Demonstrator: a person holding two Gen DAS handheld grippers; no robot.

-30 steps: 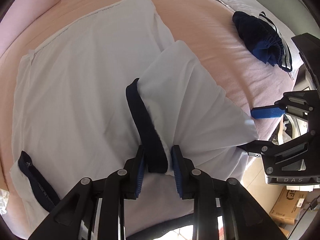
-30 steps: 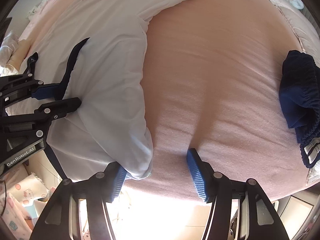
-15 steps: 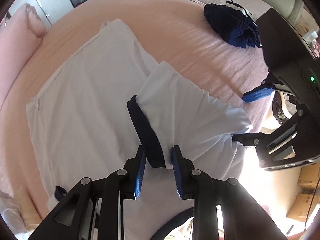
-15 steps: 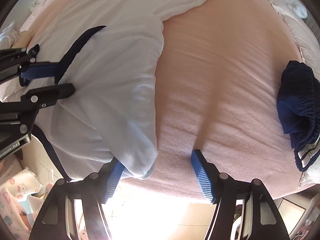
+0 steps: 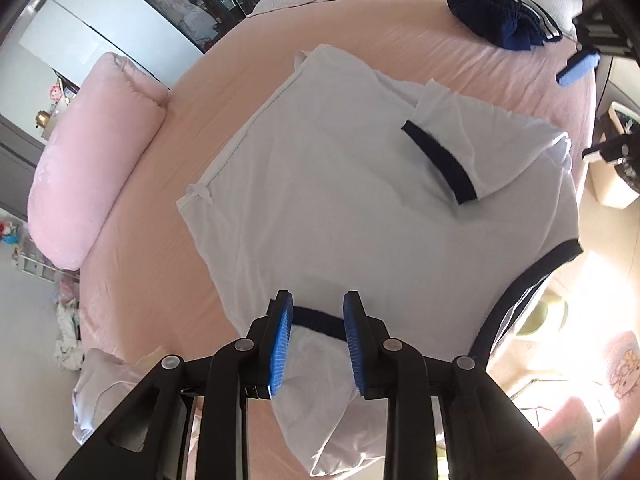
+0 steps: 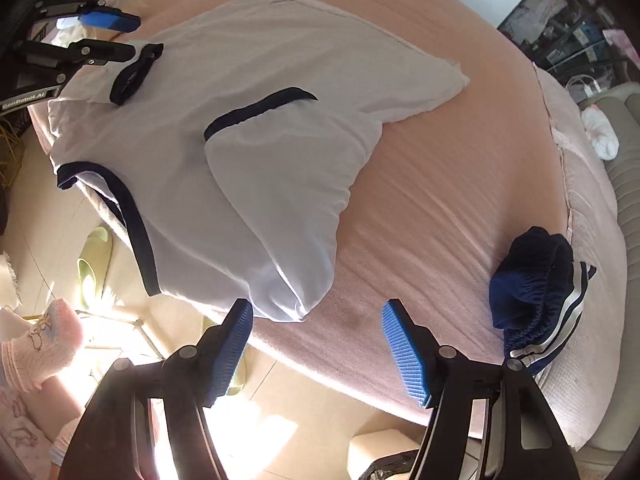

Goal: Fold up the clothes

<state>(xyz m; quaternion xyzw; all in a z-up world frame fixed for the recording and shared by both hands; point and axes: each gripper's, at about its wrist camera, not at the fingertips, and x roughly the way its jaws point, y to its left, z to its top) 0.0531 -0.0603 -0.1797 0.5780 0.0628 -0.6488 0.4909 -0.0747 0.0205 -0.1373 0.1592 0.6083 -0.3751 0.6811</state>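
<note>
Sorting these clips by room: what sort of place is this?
Most likely a home bedroom. A white shirt lies on a bed with a pink sheet, a pink pillow sits at one side, and a glass-fronted cabinet stands behind.

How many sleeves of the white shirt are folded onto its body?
1. The right-hand sleeve lies folded over the white shirt. The other sleeve sticks out at the left gripper, not folded.

text: "GenRobot.AI" | on: left gripper (image 6: pixel 110 34) body, white label | view: right wrist
</note>
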